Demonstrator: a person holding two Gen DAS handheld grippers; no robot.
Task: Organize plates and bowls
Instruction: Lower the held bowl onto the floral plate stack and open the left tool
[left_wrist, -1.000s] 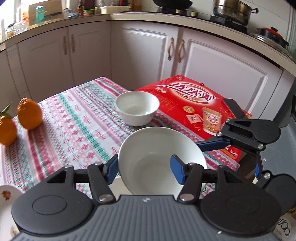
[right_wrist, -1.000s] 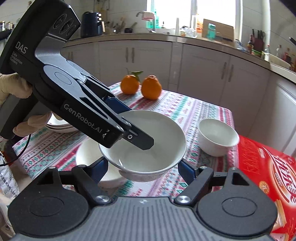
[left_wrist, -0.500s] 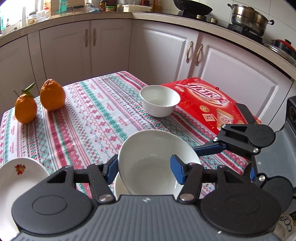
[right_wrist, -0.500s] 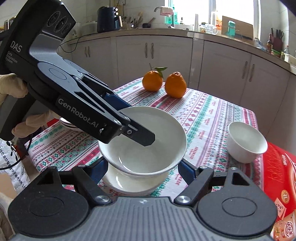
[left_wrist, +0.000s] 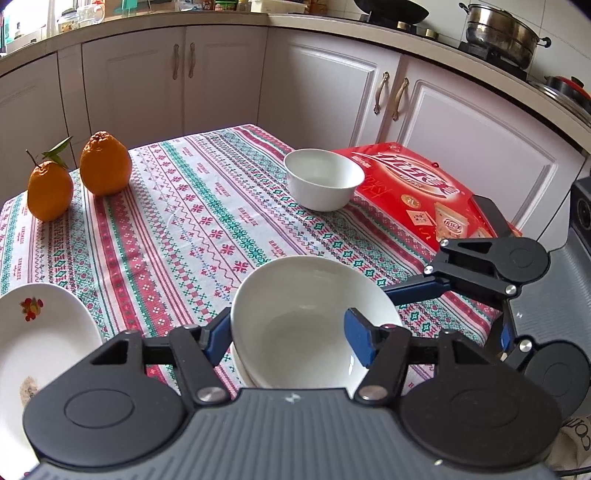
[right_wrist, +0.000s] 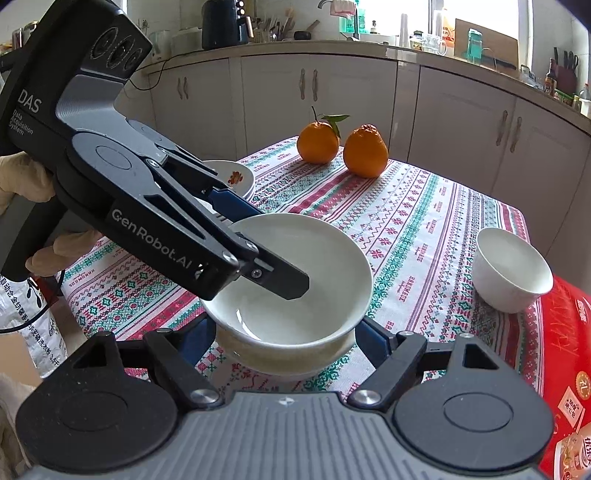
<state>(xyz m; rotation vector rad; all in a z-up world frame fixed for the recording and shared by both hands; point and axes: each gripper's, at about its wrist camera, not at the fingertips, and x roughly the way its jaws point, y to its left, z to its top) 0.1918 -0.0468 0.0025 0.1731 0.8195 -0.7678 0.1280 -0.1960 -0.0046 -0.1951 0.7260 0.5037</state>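
Observation:
A wide white bowl (left_wrist: 295, 314) (right_wrist: 325, 266) sits nested in a second white bowl (right_wrist: 258, 354) on the patterned tablecloth (left_wrist: 177, 221). My left gripper (left_wrist: 288, 332) (right_wrist: 277, 251) straddles its rim, one finger outside and one inside. Its jaws are opening, and the inner pad looks just off the wall. My right gripper (right_wrist: 286, 339) (left_wrist: 443, 317) flanks the bowl under its rim, with a pad against each side. A small deep white bowl (left_wrist: 323, 177) (right_wrist: 511, 269) stands apart at the table's far side. A stack of flower-print plates (left_wrist: 44, 339) (right_wrist: 236, 177) lies beside the left gripper.
Two oranges (left_wrist: 77, 173) (right_wrist: 343, 147) sit at one table corner. A red gift box (left_wrist: 417, 188) (right_wrist: 565, 350) lies by the small bowl. White cabinets surround the table. A gloved hand (right_wrist: 22, 181) holds the left gripper.
Both grippers carried the wide bowl down and across onto the second bowl, where it now rests nested. The left fingers stand slightly wider apart than before.

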